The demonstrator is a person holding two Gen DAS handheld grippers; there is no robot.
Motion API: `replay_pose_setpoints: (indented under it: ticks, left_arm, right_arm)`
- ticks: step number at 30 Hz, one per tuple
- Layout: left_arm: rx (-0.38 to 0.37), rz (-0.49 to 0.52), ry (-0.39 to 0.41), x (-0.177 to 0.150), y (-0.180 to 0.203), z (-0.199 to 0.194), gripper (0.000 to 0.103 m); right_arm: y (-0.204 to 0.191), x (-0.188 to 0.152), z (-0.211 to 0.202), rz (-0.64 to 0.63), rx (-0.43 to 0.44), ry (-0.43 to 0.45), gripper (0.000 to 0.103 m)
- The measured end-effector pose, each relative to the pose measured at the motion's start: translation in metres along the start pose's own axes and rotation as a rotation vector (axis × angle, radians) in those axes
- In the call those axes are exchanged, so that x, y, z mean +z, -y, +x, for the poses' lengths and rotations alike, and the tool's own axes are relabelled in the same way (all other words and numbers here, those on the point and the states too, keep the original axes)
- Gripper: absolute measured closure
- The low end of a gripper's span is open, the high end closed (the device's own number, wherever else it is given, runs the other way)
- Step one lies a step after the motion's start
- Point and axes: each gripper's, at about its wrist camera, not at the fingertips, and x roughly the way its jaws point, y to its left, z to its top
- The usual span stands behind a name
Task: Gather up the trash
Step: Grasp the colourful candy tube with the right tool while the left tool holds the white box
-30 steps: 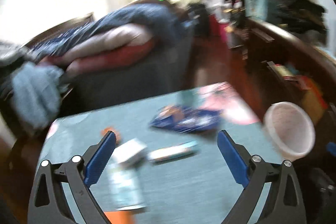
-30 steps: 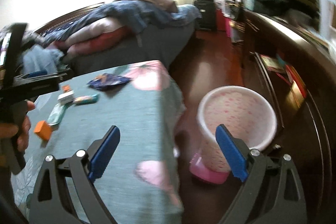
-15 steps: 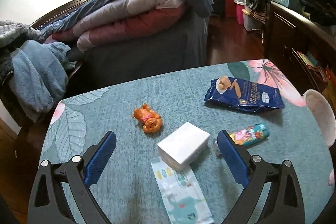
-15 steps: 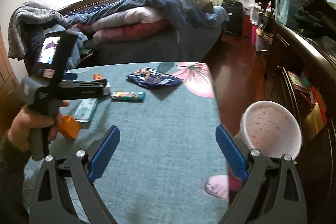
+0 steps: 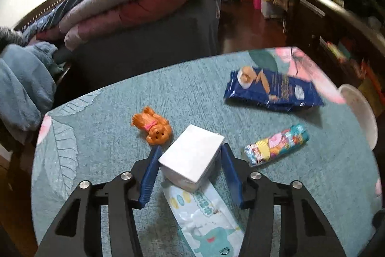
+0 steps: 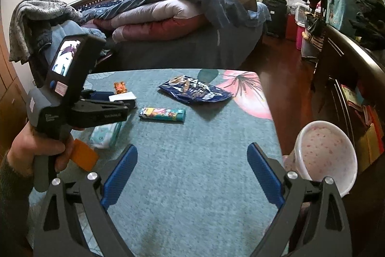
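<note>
My left gripper (image 5: 191, 148) is closing its jaws on a small white box (image 5: 192, 155), and both blue pads touch its sides. The box rests partly on a pale wipes pack (image 5: 207, 216). Also on the teal tablecloth are a colourful wrapper (image 5: 276, 145), a dark blue snack bag (image 5: 272, 90) and an orange toy dog (image 5: 154, 129). The right wrist view shows a hand holding the left gripper (image 6: 125, 102) at the white box (image 6: 122, 96). My right gripper (image 6: 191, 148) hangs open over bare cloth, nothing between its fingers.
A white and pink bin (image 6: 324, 153) stands on the floor off the table's right edge. An orange block (image 6: 84, 157) lies near the hand. A bed piled with quilts (image 6: 168, 16) sits behind the table (image 6: 192, 184). Dark cabinets (image 6: 349, 78) line the right.
My left gripper came down towards the table and its jaws went from wide open to closing around the white box. My right gripper swung left, from the bin to over the table.
</note>
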Motion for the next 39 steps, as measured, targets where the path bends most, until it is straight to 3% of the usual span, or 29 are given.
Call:
replay_pose_setpoints:
  ticks: [6,12,17,24,27,29,39]
  left_arm:
    - [-0.071,-0.132,0.046,-0.007,-0.032,-0.016,0.057]
    - [-0.062,-0.227,0.117,-0.017,-0.068,-0.055,0.057]
    - [-0.06,-0.236,0.152,-0.023,-0.085,-0.077,0.057]
    - [-0.06,-0.209,0.176,-0.029,-0.091,-0.087,0.057]
    - [-0.06,-0.209,0.183,-0.031,-0.094,-0.089,0.057]
    - [-0.068,-0.214,0.186,-0.032,-0.097,-0.091,0.057]
    - [-0.066,-0.239,0.201,-0.037,-0.1,-0.106,0.057]
  right_arm:
    - [-0.016,0.009,0.018,-0.045,-0.013,-0.014,0.01]
    - [-0.03,0.024,0.057,-0.017,0.018,-0.063,0.01]
    - [-0.039,0.032,0.101,0.045,0.027,-0.144,0.01]
    - [-0.059,0.041,0.136,0.025,-0.035,-0.175,0.008]
    - [-0.064,0.045,0.144,0.017,-0.057,-0.185,0.01]
    - [-0.068,0.047,0.146,-0.006,-0.088,-0.184,0.022]
    - [-0.056,0.036,0.117,0.036,-0.032,-0.173,0.022]
